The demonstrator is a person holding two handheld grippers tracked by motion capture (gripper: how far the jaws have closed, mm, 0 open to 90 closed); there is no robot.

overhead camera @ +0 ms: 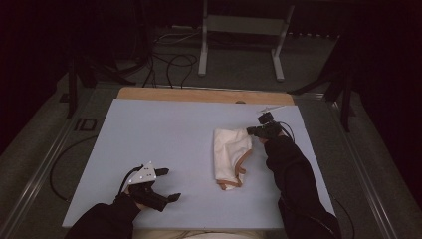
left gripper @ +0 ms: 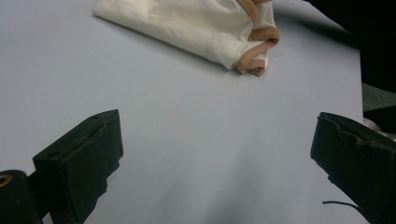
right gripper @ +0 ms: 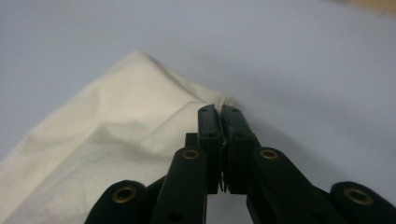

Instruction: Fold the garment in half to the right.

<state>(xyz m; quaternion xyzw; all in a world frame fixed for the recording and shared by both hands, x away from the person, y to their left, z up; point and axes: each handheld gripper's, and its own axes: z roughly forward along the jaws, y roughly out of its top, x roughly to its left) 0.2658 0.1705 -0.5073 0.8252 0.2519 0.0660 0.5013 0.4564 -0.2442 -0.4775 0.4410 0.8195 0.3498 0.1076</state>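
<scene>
- A cream-white folded cloth garment with a tan-brown trimmed edge (overhead camera: 230,157) lies on the pale blue-grey table (overhead camera: 164,149), right of the table's middle, with its trimmed end toward the person.
- The right tool (overhead camera: 251,131) sits at the cloth's far right corner. In the right gripper view its two black jaws are pressed together with a thin pinch of the cream cloth (right gripper: 116,144) caught between their tips, so it grips the cloth at that corner.
- From that pinched corner the fabric slopes away with soft creases, down to the table.
- The person's right forearm, in a dark sleeve (overhead camera: 293,174), reaches from the near edge, just beside the cloth's right side, up to the right tool.
- The left tool (overhead camera: 169,184) hovers near the table's front left, well apart from the cloth. Its jaws stand wide, with nothing between them but bare table.
- A grey three-cornered plate (overhead camera: 146,173) sits on top of the left tool.
- In the left gripper view the cloth's trimmed end (left gripper: 259,44) lies ahead of the spread jaws, its brown band curled over at the near end.
- A strip of light wooden board (overhead camera: 199,94) shows along the table's far edge.
</scene>
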